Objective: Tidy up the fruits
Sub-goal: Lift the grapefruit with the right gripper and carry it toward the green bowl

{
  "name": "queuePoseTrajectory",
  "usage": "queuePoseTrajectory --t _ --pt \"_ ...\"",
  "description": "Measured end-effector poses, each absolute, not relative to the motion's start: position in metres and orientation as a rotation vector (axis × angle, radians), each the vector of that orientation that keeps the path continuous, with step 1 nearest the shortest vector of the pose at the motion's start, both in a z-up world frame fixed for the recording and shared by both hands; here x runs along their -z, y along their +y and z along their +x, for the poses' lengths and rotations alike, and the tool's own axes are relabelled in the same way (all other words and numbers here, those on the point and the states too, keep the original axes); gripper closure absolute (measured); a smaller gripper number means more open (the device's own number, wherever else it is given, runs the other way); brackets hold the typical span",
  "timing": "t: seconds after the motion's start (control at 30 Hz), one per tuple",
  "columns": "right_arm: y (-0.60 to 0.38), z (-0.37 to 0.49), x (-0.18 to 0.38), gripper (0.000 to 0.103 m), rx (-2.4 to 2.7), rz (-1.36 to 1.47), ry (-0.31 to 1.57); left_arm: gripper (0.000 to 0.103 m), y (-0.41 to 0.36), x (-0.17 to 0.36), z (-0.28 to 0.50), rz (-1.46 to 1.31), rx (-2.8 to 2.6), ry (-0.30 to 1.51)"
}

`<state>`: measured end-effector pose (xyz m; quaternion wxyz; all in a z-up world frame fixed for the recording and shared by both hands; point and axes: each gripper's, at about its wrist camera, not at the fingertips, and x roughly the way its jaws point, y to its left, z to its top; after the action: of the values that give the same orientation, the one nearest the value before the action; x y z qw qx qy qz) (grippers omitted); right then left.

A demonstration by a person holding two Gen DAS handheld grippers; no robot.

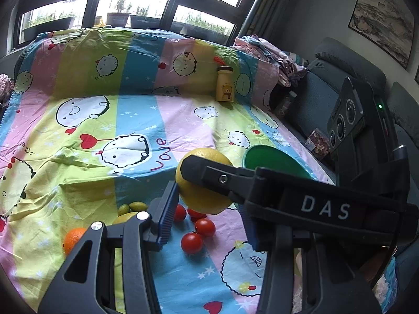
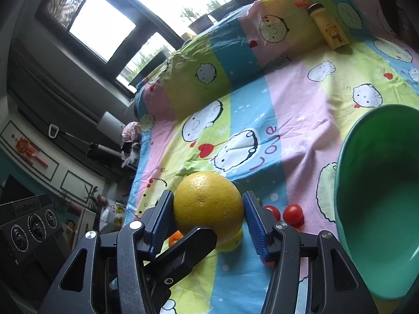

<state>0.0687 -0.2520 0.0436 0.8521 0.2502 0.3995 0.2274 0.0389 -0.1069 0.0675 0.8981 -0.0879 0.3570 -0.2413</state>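
While both grippers (image 1: 209, 196) (image 2: 208, 218) clamp the pomelo (image 2: 208, 204), only the left view shows limes (image 1: 132, 208) at eight o'clock.

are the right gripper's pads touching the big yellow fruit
Touching. In the right wrist view both blue pads of the right gripper press against the sides of the big yellow fruit, with no gap visible on either side.

yellow grapefruit (image 2: 208, 204), green bowl (image 2: 379, 198), striped cartoon sheet (image 1: 136, 120)
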Motion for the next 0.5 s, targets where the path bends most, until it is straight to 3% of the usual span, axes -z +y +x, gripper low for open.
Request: queuePoseTrajectory --t 0.5 --pt "-0.269 0.065 -0.043 0.047 -0.395 0.516 0.816 0.058 -0.119 -0.059 0.045 -0.228 0.57 0.716"
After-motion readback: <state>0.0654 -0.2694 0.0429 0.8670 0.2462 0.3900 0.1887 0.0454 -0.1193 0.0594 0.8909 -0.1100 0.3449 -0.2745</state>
